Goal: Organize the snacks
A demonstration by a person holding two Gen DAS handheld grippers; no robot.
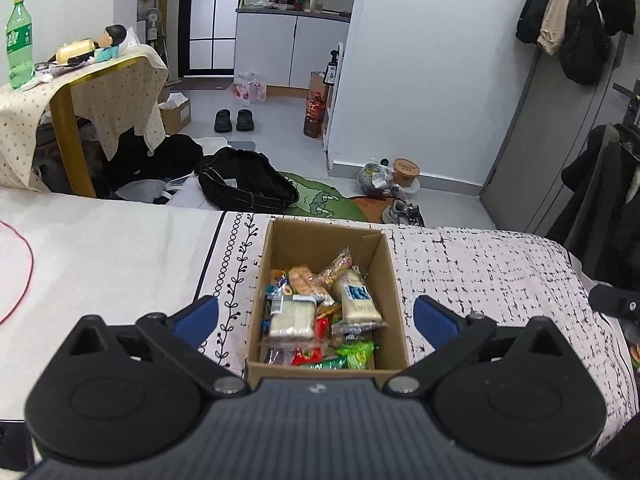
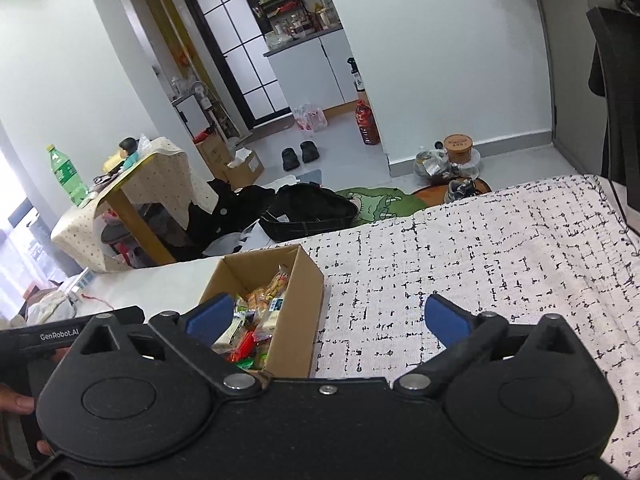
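Observation:
An open cardboard box (image 1: 276, 248) sits on the patterned bed cover and holds several wrapped snacks (image 1: 320, 312): white packets, biscuit packs, red and green wrappers. My left gripper (image 1: 316, 318) is open and empty, its blue pads spread on either side of the box's near end, above it. In the right wrist view the same box (image 2: 296, 304) lies at the lower left. My right gripper (image 2: 328, 320) is open and empty, over the box's right wall and the bed cover beside it.
The bed cover (image 2: 480, 248) stretches to the right of the box. A red cable (image 1: 24, 272) lies on the bed at left. Beyond the bed edge: a black bag (image 1: 244, 180), a covered table (image 1: 100, 92) with a green bottle (image 1: 18, 44), shoes and floor clutter.

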